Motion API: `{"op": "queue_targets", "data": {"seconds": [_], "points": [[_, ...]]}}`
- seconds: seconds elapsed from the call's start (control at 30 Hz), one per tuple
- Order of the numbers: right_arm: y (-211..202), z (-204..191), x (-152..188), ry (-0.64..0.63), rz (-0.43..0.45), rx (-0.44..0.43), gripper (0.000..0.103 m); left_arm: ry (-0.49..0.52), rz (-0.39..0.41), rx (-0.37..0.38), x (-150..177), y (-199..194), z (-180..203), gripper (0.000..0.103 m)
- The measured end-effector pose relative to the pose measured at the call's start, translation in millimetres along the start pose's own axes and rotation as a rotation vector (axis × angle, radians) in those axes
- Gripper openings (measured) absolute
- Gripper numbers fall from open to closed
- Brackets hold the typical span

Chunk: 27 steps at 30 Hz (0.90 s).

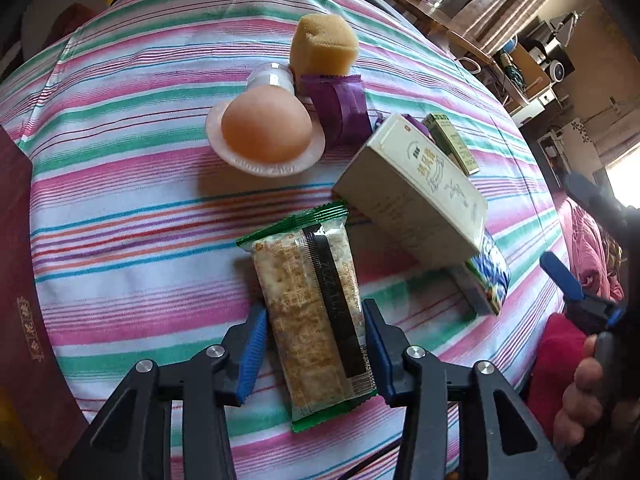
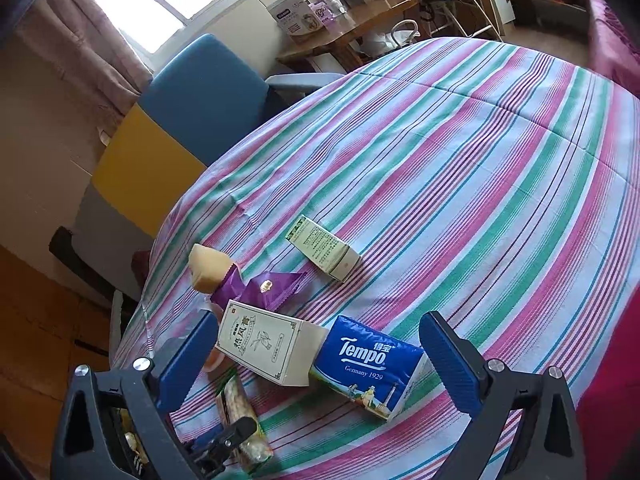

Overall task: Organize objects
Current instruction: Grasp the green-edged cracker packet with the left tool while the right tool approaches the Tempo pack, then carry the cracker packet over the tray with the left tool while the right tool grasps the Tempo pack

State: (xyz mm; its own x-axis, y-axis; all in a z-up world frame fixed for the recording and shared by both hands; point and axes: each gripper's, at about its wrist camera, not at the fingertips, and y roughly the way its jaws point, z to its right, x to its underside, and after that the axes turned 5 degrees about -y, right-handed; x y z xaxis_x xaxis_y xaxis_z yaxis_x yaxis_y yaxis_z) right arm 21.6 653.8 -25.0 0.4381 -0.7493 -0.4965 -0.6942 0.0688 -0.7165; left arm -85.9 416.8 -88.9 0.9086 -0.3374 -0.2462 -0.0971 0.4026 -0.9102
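the tissue pack (image 1: pixel 490 276) sits mostly hidden under the white box (image 1: pixel 408 188); the maroon book (image 1: pixel 20 280) is cut off.

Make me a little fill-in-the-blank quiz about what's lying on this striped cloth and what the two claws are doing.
1. The left claw has its blue fingers on either side of a cracker packet with ____ wrapper ends.
2. The right claw is wide open and holds ____.
3. The blue pack between its fingers carries the brand name ____.
4. The yellow sponge stands behind a ____ wrapper.

Missing words: green; nothing; Tempo; purple
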Motion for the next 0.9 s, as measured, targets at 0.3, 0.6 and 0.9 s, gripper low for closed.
{"op": "queue_targets", "data": {"seconds": [0.3,0.6,0.9], "points": [[20.9,1.0,-2.5,-0.053,-0.093,0.129,0.101,0.088,0.030,0.001,40.6,-14.7,-6.9,0.045],[24.0,13.7,-4.6,-0.010,-0.100,0.169,0.096,0.146,0.052,-0.014,52.2,-20.0,-7.0,0.041],[32.3,10.2,0.9,-0.023,-0.166,0.170,0.089,0.230,0.118,0.050,76.7,-60.3,3.5,0.040]]}}
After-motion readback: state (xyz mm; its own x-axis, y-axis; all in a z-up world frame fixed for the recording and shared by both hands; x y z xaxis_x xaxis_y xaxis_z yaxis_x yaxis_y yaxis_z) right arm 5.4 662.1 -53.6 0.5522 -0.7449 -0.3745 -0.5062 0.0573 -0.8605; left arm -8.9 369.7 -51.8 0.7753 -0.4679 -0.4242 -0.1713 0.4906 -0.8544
